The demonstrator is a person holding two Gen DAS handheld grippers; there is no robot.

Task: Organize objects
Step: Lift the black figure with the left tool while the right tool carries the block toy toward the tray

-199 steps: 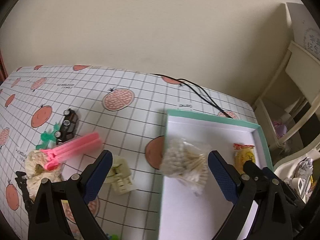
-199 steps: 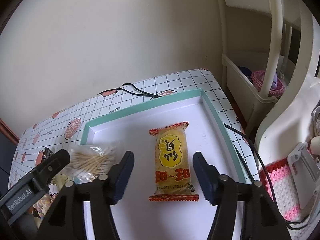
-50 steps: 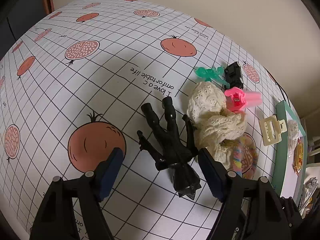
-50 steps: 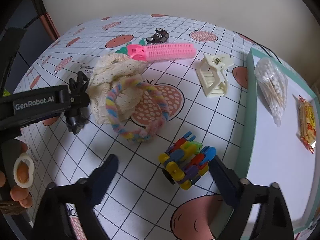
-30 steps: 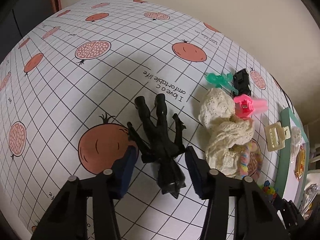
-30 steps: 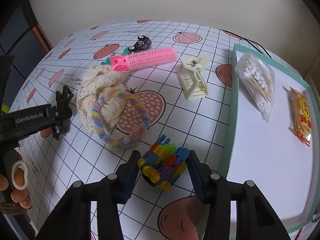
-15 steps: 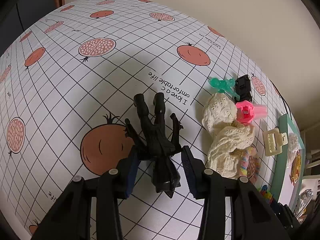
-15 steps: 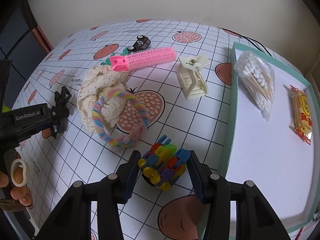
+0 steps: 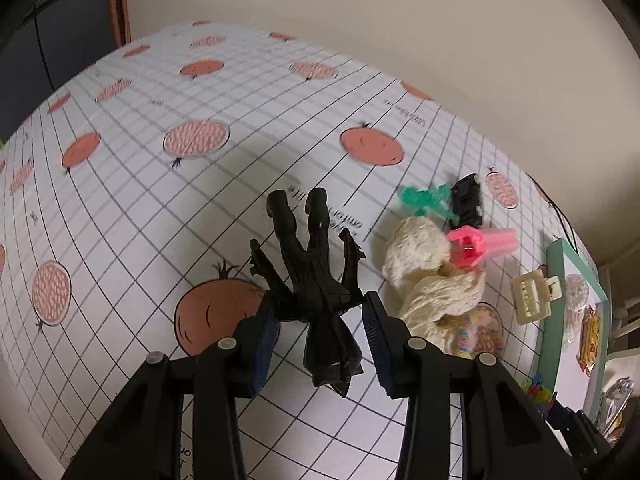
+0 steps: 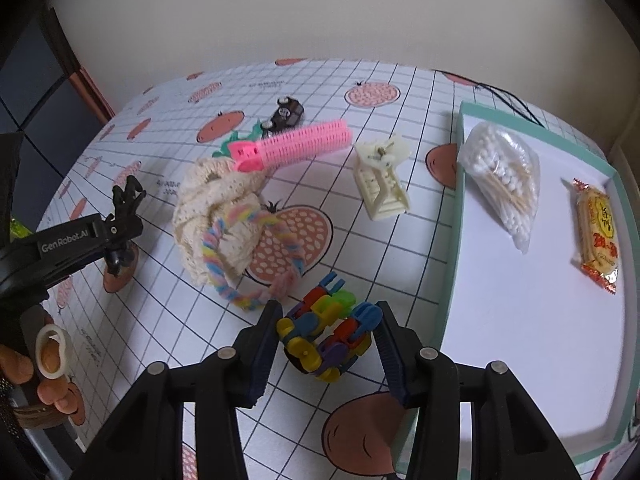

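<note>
A black toy figure [image 9: 316,280] hangs head-down between my left gripper's [image 9: 320,332] pads, legs pointing away; the gripper is shut on its torso, just above the tablecloth. In the right wrist view the same figure [image 10: 124,208] shows at the left beside that gripper's finger [image 10: 80,240]. My right gripper [image 10: 326,340] is shut on a multicoloured linked toy [image 10: 328,332], low over the table next to the teal-rimmed white tray [image 10: 456,208]. A bag of cotton swabs [image 10: 500,176] and a yellow snack pack [image 10: 596,228] lie in the tray.
Between the grippers lie a cream lace cloth [image 10: 216,200], a pastel braided loop [image 10: 248,264], a pink hair roller [image 10: 296,144], a cream hair claw [image 10: 384,184], a black toy car [image 10: 286,114] and a green plastic piece [image 9: 424,198]. A person's hand [image 10: 44,364] is at lower left.
Both grippers left the tray and came to the table. In the last second, the left jaws narrowed onto the black figure and raised it. The right jaws have stayed closed around the coloured toy.
</note>
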